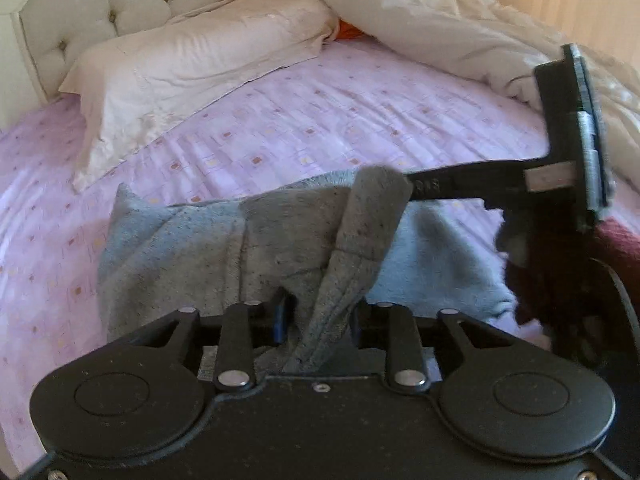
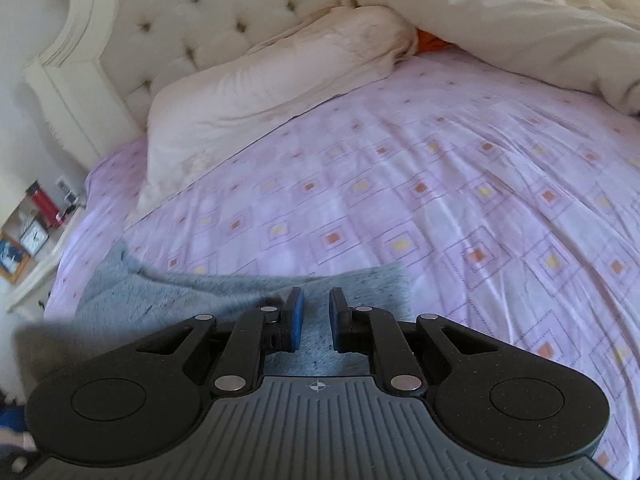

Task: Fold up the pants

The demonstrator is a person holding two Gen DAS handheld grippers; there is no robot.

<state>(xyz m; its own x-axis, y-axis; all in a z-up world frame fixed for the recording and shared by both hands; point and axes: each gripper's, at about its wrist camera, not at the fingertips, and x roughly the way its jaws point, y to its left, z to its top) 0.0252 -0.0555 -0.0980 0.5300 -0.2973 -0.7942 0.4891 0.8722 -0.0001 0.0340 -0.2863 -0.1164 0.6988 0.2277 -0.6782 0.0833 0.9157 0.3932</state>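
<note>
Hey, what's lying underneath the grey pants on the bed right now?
The grey pants lie on the pink patterned bedsheet, which shows all around them. Whatever sits directly beneath the fabric is covered. The left gripper has a bunched fold of them between its fingers.

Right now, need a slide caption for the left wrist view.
Left hand-held gripper pinching a bunched fold of grey pants above a pink bedsheet.

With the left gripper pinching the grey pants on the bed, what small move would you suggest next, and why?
Probably close the right gripper on the grey pants beneath it. Its jaws stand apart over the cloth holding nothing, while the left gripper already clamps a bunched fold. A second grip would let both ends be carried across the pink sheet.
</note>
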